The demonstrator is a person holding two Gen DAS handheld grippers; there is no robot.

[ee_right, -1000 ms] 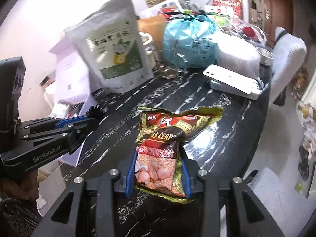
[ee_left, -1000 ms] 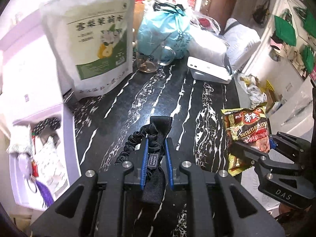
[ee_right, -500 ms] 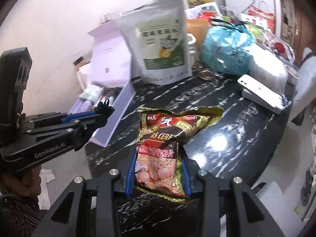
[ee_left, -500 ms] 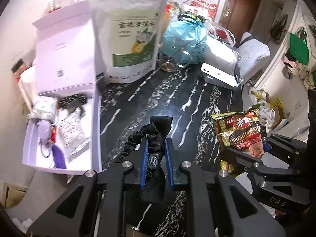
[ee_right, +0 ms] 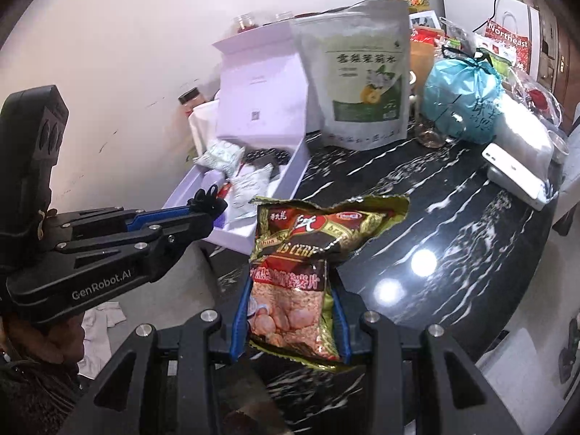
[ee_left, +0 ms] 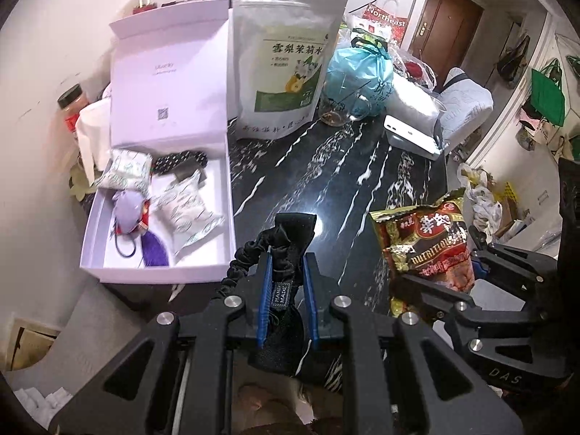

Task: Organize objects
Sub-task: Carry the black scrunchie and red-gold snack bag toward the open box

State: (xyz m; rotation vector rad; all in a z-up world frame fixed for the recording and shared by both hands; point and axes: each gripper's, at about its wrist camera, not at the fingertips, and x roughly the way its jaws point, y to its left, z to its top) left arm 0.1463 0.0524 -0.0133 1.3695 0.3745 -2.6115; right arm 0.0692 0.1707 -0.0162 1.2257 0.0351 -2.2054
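My left gripper (ee_left: 286, 268) is shut on a black fabric scrunchie (ee_left: 286, 239), held in the air over the near edge of the black marble table (ee_left: 326, 166). My right gripper (ee_right: 290, 290) is shut on a red and gold cereal packet (ee_right: 301, 253), also lifted off the table. That packet (ee_left: 431, 243) hangs at the right of the left wrist view, with the right gripper (ee_left: 435, 282) around its lower end. The open lilac gift box (ee_left: 159, 268) sits at the table's left end. It holds white sachets (ee_left: 188, 214), a purple tassel charm (ee_left: 130, 210) and a dotted black band (ee_left: 177, 159).
A large tea pouch (ee_left: 286, 69) stands behind the box, with a glass mug (ee_left: 337, 108), a teal tied bag (ee_left: 359, 72) and a white device (ee_left: 409, 134) further right. In the right wrist view the left gripper (ee_right: 206, 206) reaches in from the left. Floor lies beyond the table's near and right edges.
Both grippers have pulled back and risen with their loads, so more of the table and the whole gift box have come into view. Neither grip has altered.
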